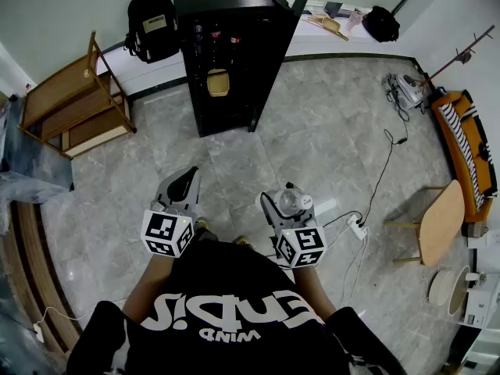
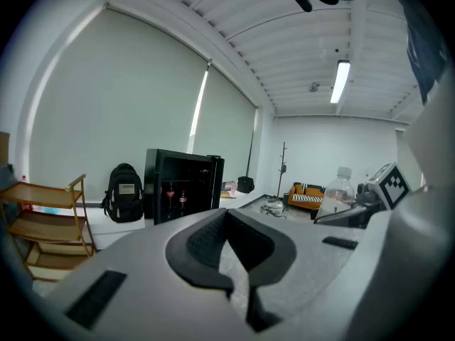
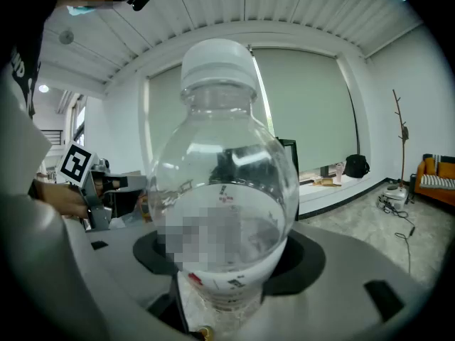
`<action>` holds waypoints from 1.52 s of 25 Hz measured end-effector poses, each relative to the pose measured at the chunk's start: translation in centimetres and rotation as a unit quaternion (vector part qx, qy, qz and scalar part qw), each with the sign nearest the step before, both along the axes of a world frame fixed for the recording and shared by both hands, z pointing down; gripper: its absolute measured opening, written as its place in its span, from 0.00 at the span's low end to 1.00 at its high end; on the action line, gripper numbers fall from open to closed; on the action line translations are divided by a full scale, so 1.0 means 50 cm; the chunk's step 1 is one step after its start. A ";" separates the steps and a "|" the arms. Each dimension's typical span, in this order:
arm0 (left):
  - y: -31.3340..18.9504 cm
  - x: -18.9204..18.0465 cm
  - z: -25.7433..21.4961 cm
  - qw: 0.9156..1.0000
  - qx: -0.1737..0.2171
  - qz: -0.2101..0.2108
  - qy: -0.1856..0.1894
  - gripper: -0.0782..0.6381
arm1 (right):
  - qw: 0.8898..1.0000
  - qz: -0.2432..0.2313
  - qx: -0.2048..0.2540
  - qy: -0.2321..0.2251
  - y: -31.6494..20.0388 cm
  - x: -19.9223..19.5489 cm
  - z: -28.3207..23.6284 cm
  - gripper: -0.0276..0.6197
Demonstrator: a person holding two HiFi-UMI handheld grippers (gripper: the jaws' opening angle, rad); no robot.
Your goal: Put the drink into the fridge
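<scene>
1. The black fridge (image 1: pixel 230 49) stood against the far wall with its door (image 1: pixel 295 10) swung open on the right side. A few small red bottles (image 2: pixel 170 194) showed on a shelf inside it.
2. The drink bottle (image 3: pixel 224 190), clear with a white cap, was not in the fridge. It stood upright in the right gripper (image 1: pixel 286 208), well in front of the fridge's open side.
3. The right gripper's fingers were spread wide around the drink bottle's lower body and pinched it from both sides. Its cap rose above the jaws.
4. The left gripper (image 1: pixel 180 187) hung beside the right one, equally far from the fridge and to the left of the drink bottle.
5. In the left gripper view its dark pads (image 2: pixel 206 251) were pressed together at the tips, with nothing between them, only a small hollow through which the floor showed.
6. A black backpack (image 1: pixel 152 23) leaned on the wall just left of the fridge.
7. A wooden shelf (image 1: pixel 74 100) stood further left of the fridge.
8. An orange sofa (image 1: pixel 469 151) and a small wooden table (image 1: pixel 439 221) sat well to the right of the fridge, along the room's other side.
</scene>
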State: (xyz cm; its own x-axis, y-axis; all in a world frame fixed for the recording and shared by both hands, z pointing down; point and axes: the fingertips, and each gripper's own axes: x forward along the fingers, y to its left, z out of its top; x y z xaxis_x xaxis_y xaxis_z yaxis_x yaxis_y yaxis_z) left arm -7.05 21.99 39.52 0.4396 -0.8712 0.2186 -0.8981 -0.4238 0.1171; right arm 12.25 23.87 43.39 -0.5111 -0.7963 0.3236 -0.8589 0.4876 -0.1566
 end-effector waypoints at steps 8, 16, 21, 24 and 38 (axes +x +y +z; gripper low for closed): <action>-0.019 -0.023 0.006 1.000 0.000 0.002 0.010 0.12 | 1.000 -0.002 0.002 -0.013 -0.018 -0.023 -0.001 0.53; -0.060 -0.079 0.003 1.000 0.004 0.027 0.003 0.12 | 0.999 0.016 0.012 -0.030 -0.056 -0.074 -0.015 0.53; -0.093 -0.112 0.005 0.999 0.012 0.048 0.004 0.12 | 0.999 0.031 0.021 -0.030 -0.084 -0.106 -0.016 0.53; -0.118 -0.123 0.010 0.998 0.013 0.059 0.003 0.12 | 0.998 0.046 0.026 -0.033 -0.108 -0.115 -0.017 0.53; -0.291 -0.081 0.042 0.997 0.007 0.079 0.008 0.12 | 0.997 0.060 0.027 -0.028 -0.277 -0.099 0.019 0.53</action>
State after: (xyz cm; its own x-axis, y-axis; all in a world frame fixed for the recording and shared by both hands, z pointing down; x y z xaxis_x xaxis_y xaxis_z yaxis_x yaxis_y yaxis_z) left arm -11.08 7.42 41.59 0.5744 -0.7940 0.1990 -0.8185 -0.5610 0.1240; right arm 7.28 10.03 44.34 -0.4267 -0.8685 0.2525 -0.9024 0.3901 -0.1830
